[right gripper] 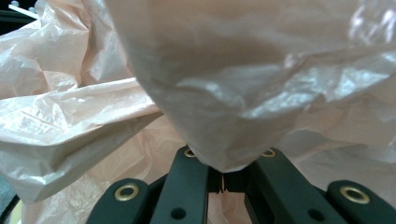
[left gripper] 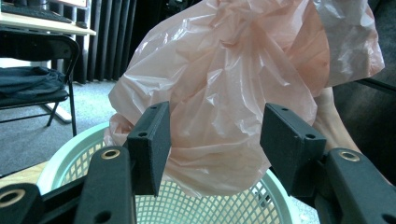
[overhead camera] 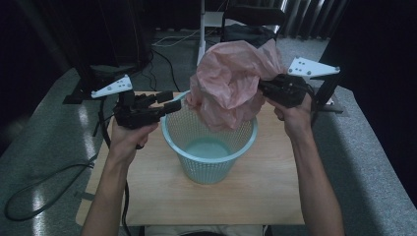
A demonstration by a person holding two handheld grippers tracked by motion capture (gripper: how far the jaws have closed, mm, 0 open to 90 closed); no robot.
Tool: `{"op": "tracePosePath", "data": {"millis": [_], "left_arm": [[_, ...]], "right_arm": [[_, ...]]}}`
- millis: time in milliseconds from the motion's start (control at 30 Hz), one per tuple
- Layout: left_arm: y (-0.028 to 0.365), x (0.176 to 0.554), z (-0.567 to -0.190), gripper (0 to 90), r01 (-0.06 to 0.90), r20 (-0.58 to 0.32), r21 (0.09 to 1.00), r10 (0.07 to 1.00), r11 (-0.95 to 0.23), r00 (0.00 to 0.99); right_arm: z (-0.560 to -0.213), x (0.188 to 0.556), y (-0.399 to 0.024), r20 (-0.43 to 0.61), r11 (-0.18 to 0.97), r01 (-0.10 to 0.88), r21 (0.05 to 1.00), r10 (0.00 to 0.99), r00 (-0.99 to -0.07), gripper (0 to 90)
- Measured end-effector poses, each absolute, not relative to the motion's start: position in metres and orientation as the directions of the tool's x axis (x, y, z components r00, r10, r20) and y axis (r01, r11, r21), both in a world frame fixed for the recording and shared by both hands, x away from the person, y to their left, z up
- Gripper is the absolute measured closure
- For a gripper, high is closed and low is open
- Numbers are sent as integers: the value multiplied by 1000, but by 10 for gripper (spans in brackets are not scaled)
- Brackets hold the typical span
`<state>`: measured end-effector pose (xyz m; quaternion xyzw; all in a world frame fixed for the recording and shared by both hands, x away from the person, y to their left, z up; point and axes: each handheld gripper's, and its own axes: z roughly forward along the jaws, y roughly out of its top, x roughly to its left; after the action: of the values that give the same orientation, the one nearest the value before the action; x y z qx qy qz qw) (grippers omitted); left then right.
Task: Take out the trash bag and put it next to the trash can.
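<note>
**Bag over the basket, held at one pinch point**

The pink plastic bag [overhead camera: 231,83] hangs bunched above the light blue mesh basket [overhead camera: 210,147], its lower folds dipping just inside the far rim while most of it billows up and away from the opening. I judge the job to be lining the basket with it. My right gripper [overhead camera: 268,89] is clamped tight on a thin gather of the film; in the right gripper view the jaws are pressed together with the plastic [right gripper: 219,93] pinched between them. My left gripper [overhead camera: 167,102] stands wide, holding nothing, just beside the near-left rim and aimed at the bag; in the left gripper view the crumpled film [left gripper: 224,102] sits ahead of the two pads [left gripper: 152,144], not between them.

What worries me:

- The film is slick and thin. With only one small pinch carrying it, a tug could let it slip out or tear there.
- The bag is balled up, so I cannot tell where its mouth is. If my left gripper closes on several layers, I could seal the opening instead of spreading it.
- The basket looks light and stands free on the wooden table [overhead camera: 147,196]. Dragging the bag across its rim could tip or shove it.
- A low left approach could knock the rim.
</note>
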<state>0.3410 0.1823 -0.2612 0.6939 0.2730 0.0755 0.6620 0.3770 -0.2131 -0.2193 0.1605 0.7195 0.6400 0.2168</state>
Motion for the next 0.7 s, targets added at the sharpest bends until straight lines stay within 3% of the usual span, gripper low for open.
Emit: {"op": "tracePosePath", "data": {"millis": [700], "left_arm": [[182, 342, -263, 431, 286, -266, 958, 475, 30, 839]], "right_arm": [[-215, 377, -225, -117, 116, -56, 992, 627, -770, 891]]}}
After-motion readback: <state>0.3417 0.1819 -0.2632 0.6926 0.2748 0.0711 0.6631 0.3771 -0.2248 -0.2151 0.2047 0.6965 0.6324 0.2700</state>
